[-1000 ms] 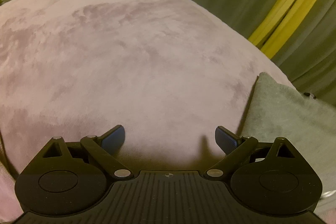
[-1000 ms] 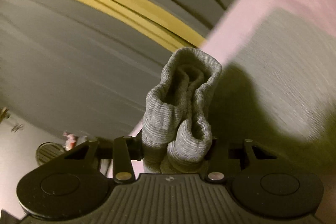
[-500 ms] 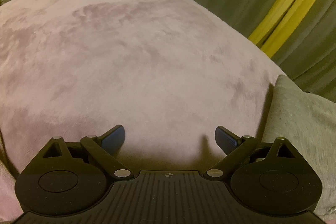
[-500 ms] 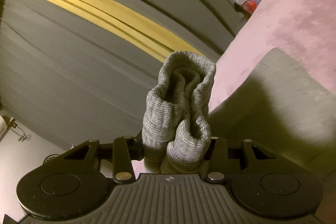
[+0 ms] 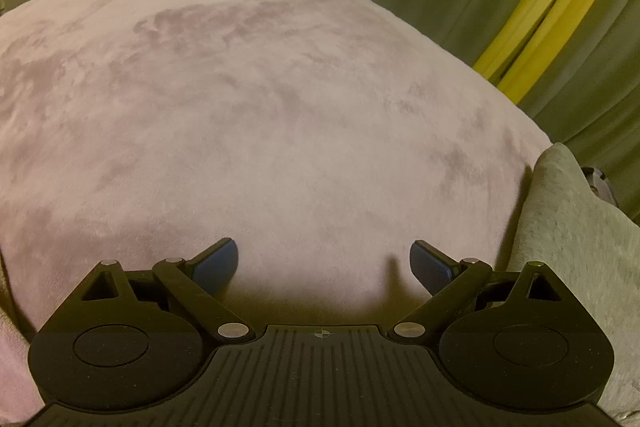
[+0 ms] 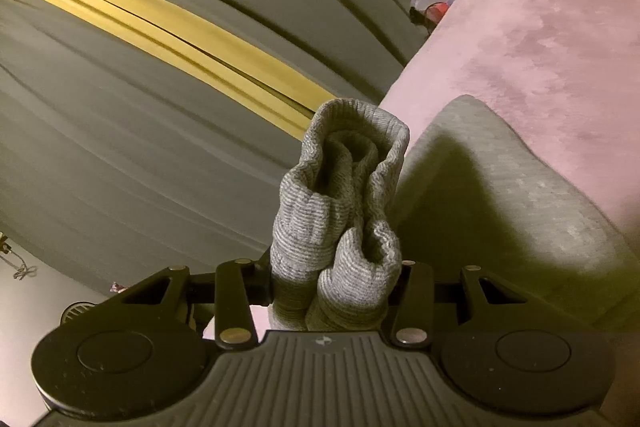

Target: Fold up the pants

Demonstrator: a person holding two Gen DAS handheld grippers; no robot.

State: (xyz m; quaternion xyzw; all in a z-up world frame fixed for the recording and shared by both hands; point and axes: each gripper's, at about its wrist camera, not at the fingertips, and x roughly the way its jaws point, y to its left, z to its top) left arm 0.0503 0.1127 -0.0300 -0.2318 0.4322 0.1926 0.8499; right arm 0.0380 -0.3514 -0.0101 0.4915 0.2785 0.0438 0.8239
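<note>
- The pants [image 6: 500, 195] are grey, fleecy knit; a bunched ribbed end [image 6: 340, 211] stands up between the fingers of the right gripper [image 6: 336, 283], its long axis running away from the camera toward the curtain [image 6: 160, 147].
- The rest of the cloth trails down from that bunch onto the bed [image 6: 540, 27], draped over the near edge of the pink cover.
- The right gripper is pinching the ribbed end, pads pressed into its folds.
- The left gripper [image 5: 324, 261] hovers over the bed [image 5: 260, 107] with its blue-padded fingers [image 5: 216, 265] spread wide, nothing between them.
- In the left view the pants [image 5: 576, 239] lie at the bed's right edge.
- Compared with a second ago, the cloth edge in the left view sits farther right, baring more cover; the right view is sharper and shows more bed.
- The cover is plush, with darker brushed patches; the curtain is grey-green with a yellow stripe [image 6: 168, 35].
</note>
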